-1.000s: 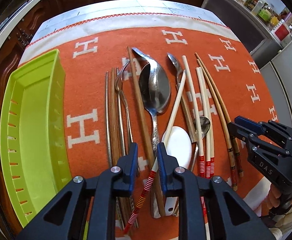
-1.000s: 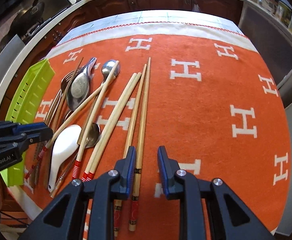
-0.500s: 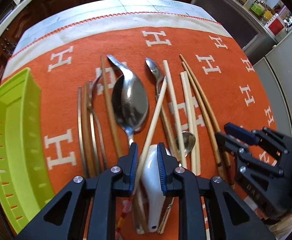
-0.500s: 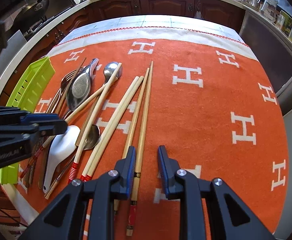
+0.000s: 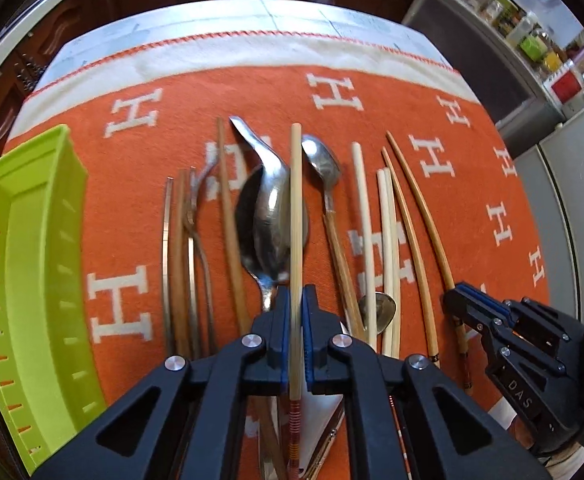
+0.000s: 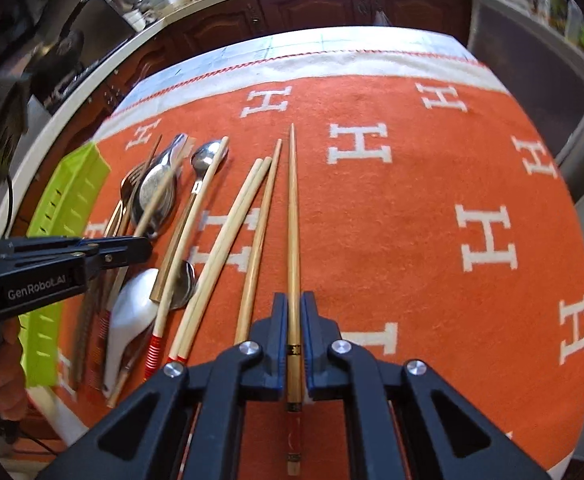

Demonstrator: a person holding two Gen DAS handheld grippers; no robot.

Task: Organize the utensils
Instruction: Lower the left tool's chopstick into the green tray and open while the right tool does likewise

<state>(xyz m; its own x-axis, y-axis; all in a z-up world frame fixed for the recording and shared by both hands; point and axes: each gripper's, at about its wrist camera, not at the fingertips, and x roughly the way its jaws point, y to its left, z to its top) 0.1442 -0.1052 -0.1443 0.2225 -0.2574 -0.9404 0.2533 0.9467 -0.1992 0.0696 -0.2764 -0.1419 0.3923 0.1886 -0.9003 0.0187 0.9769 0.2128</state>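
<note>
Left tool: pressed together on a pale chopstick with a red-striped end, which runs straight up between the fingers and crosses the bowl of a large steel spoon. Right tool: pinching a darker bamboo chopstick with a red and gold decorated end, lying apart from the others to the right of the pile.

Both held sticks are cut off behind the tool bodies at their lower ends; the white ceramic spoon is mostly hidden in the left view. Whether either stick is lifted clear of the cloth cannot be told.

Surroundings: an orange blanket with white H letters covers the table; more chopsticks, a smaller steel spoon and what appears to be a fork lie side by side on it. A lime-green slotted tray stands at the left edge.
</note>
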